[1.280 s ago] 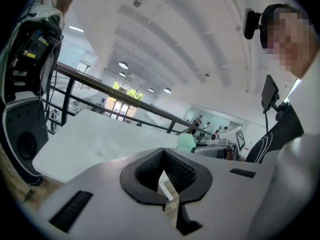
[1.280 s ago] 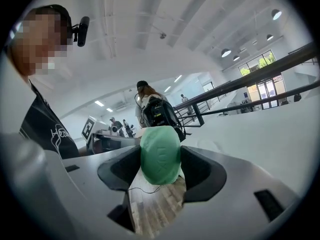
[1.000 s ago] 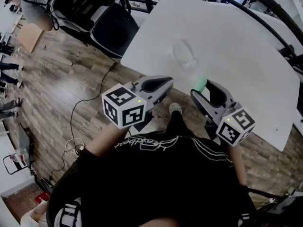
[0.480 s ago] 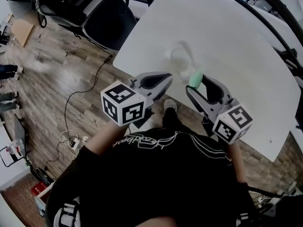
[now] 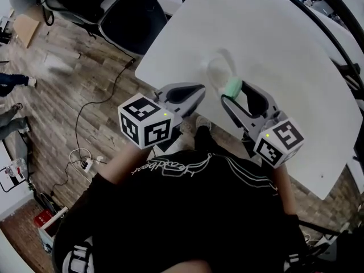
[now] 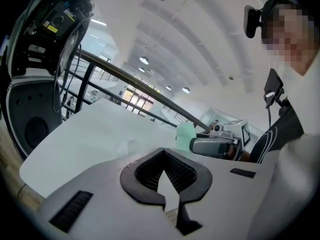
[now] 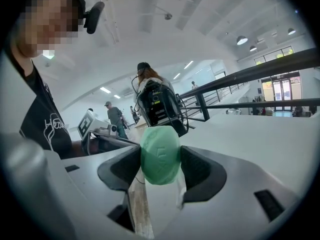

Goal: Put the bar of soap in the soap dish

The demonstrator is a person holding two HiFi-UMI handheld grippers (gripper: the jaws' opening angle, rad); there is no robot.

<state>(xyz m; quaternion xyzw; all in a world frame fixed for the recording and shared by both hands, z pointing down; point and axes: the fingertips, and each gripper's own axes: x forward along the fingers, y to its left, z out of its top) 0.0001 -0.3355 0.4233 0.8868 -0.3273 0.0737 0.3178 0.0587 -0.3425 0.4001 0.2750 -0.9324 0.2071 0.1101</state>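
Since 1.0 s ago the bar of soap [image 5: 233, 87] is carried nearer the soap dish [image 5: 218, 68]; in the head view its green tip is now seen just beside the dish's near rim, at about 5 o'clock from it. Whether it touches cannot be told.

Right gripper [image 5: 230, 93]: jaws are clamped on the soap, 1 pad on each flank, with the bar's upper end standing proud of the tips. Left gripper [image 5: 195, 91]: jaws are brought together with nothing between them; it is held off the table edge at 9 o'clock of the right one.

Step in hand, as judged: transport and lowering.
- The bar is best advanced toward 11 o'clock until it is centred over the dish.
- It should be lowered until it is bedded, and the jaws parted only then; a wet-look bar may slip if released high.
- A light dish may be nudged along the white table [image 5: 284, 50]; it could be steadied by the idle left gripper.

Containers: 1 only, the dish. It is clear, faint against the table, and nothing is seen inside it.
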